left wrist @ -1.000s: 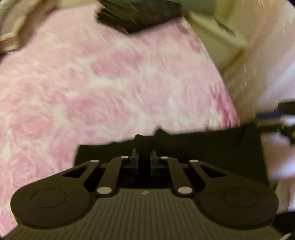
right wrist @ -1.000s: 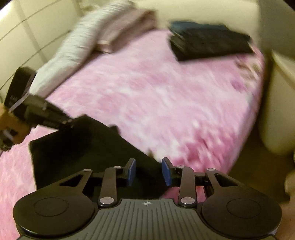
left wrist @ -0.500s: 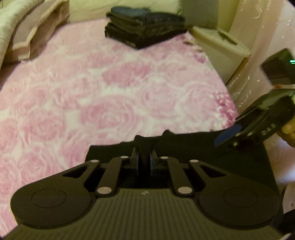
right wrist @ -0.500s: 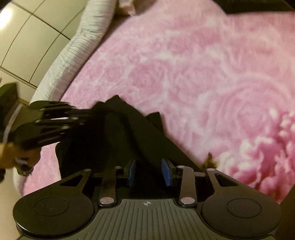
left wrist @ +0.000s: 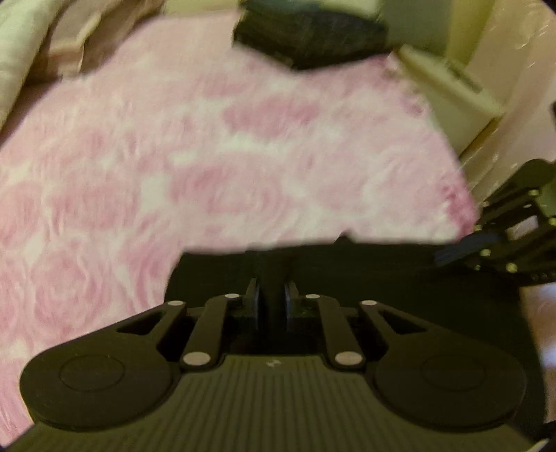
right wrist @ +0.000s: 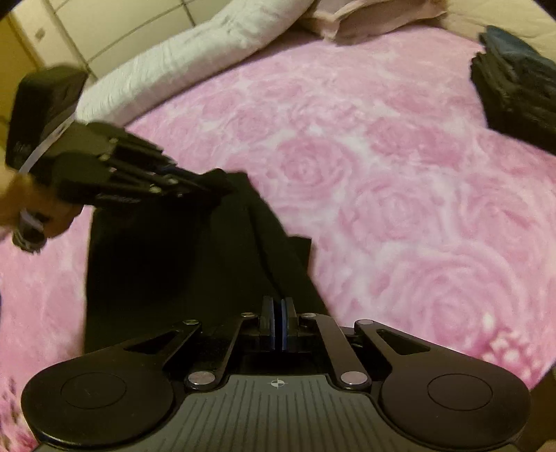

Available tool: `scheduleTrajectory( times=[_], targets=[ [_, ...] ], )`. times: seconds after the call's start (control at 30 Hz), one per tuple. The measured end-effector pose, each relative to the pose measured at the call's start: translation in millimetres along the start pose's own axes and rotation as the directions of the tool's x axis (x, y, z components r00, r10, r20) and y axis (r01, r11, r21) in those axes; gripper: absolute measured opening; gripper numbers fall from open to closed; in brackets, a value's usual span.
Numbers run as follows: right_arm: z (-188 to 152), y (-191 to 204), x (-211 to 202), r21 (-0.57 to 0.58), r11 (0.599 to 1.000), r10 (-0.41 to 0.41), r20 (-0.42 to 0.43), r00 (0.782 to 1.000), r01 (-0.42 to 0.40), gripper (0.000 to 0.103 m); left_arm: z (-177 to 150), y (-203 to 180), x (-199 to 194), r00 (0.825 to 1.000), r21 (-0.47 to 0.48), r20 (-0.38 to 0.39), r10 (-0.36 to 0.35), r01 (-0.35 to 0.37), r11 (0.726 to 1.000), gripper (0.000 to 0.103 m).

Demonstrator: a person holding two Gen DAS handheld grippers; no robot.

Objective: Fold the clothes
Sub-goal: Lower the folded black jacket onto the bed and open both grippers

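Note:
A black garment (left wrist: 382, 278) lies spread on the pink rose-patterned blanket (left wrist: 208, 156). My left gripper (left wrist: 271, 299) is shut on a bunched fold at the garment's far edge. In the right wrist view the same garment (right wrist: 173, 260) runs from the left gripper (right wrist: 215, 184), held by a hand at the left, down to my right gripper (right wrist: 278, 323). The right gripper's blue pads are pressed together on the garment's near edge. In the blurred left wrist view, the right gripper (left wrist: 448, 253) sits at the garment's right corner.
A stack of folded dark clothes (right wrist: 517, 94) sits at the far end of the bed, seen too in the left wrist view (left wrist: 312, 38). A long white bolster (right wrist: 194, 59) and a beige pillow (right wrist: 375, 17) line the far side. A pale cabinet (left wrist: 448, 90) stands past the bed's edge.
The right gripper was open over the garment and has now shut on its edge. The left gripper stays shut on the cloth. Both views have swung; the left one is blurred.

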State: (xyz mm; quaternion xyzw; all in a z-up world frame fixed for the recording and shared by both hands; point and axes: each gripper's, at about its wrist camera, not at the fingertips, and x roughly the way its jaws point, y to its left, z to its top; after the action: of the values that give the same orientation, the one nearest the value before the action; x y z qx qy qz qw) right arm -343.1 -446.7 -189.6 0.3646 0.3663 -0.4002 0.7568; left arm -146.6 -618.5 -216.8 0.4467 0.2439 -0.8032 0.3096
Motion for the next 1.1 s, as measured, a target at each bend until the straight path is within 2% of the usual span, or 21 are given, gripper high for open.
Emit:
scheduleTrajectory(
  times=[0.07,0.17,0.2,0.27,0.3,0.4,0.5,0.6,0.7,0.73,0.77,0.83,0.9,0.93,0.97,1.03,1.1],
  targets=[
    [-7.2,-5.6,3.2,0.024,1.0,0.008,0.016,1.0,-0.008,0.004,0.0,0.8,-0.9,1.0,-0.012,-0.002,0.01,-0.01,1.0,0.016],
    [-13.1,-18.3,-23.4,0.166,0.986,-0.029,0.096,0.995,0.012,0.012,-0.1,2.0,-2.2,1.0,-0.029,-0.006,0.024,-0.024,0.999,0.018],
    [-19.6,-23.0,-33.7,0.219,0.976,-0.04,0.117,0.992,0.013,0.014,-0.1,2.4,-2.6,1.0,-0.035,-0.007,0.029,-0.029,0.999,0.021],
    [-34.0,-32.6,-54.1,0.325,0.946,-0.06,0.155,0.986,0.006,0.027,-0.2,3.2,-3.5,0.999,-0.046,-0.01,0.038,-0.038,0.998,0.024],
    [-45.9,-37.0,-58.3,0.37,0.929,-0.062,0.148,0.987,0.003,0.029,-0.2,3.6,-3.9,0.999,-0.052,-0.011,0.043,-0.043,0.998,0.025],
    [-76.7,-42.5,-63.1,0.421,0.907,-0.067,0.115,0.991,0.013,0.03,-0.2,0.0,-16.9,0.998,-0.066,0.003,0.063,-0.063,0.996,0.024],
    [-89.3,-44.2,-76.3,0.491,0.871,-0.095,0.144,0.985,0.013,0.031,0.4,-8.9,-36.3,0.995,-0.071,0.036,0.091,-0.088,0.994,0.023],
    [-93.4,-41.2,-93.8,0.564,0.825,-0.164,0.19,0.968,0.029,0.033,-4.1,-26.1,-52.1,0.996,-0.074,0.068,0.06,-0.055,0.996,0.023],
    [-100.9,-35.9,-97.1,0.647,0.763,-0.191,0.224,0.956,0.001,0.051,-17.0,-54.7,-50.1,0.999,-0.021,0.047,-0.021,0.022,1.0,0.023],
    [-104.3,-33.8,-94.1,0.664,0.748,-0.185,0.227,0.956,-0.013,0.06,-22.9,-65.1,-44.9,0.999,0.009,0.025,-0.045,0.045,0.999,0.023],
    [-104.5,-34.6,-89.6,0.672,0.741,-0.175,0.221,0.96,-0.019,0.062,-28.9,-74.9,-38.0,0.998,0.041,-0.001,-0.058,0.058,0.997,0.023],
    [-106.5,-35.2,-81.6,0.672,0.74,-0.154,0.201,0.967,-0.022,0.062,-39.1,-91.4,-22.9,0.997,0.103,-0.048,-0.059,0.064,0.993,0.023],
    [-106.7,-39.4,-75.2,0.667,0.743,-0.122,0.216,0.969,-0.056,0.062,-45.2,-97.9,-11.3,0.996,0.12,-0.074,-0.044,0.053,0.991,0.023],
    [-105.6,-44.7,-71.1,0.676,0.734,-0.108,0.215,0.971,-0.068,0.05,-44.9,-96.9,-9.3,0.996,0.108,-0.077,-0.045,0.053,0.993,0.023],
    [-104.3,-50.4,-66.9,0.686,0.723,-0.095,0.213,0.972,-0.08,0.025,-44.7,-95.9,-7.3,0.996,0.096,-0.08,-0.045,0.053,0.994,0.023],
    [-105.9,-59.6,-63.1,0.72,0.69,-0.08,0.182,0.98,-0.078,0.014,-44.4,-93.5,-5.2,0.995,0.075,-0.089,-0.051,0.058,0.995,0.023],
    [-112.0,-64.5,-61.7,0.745,0.663,-0.067,0.16,0.985,-0.076,0.009,-44.1,-94.9,-3.3,0.994,0.081,-0.096,-0.046,0.054,0.995,0.023]
  ],
)
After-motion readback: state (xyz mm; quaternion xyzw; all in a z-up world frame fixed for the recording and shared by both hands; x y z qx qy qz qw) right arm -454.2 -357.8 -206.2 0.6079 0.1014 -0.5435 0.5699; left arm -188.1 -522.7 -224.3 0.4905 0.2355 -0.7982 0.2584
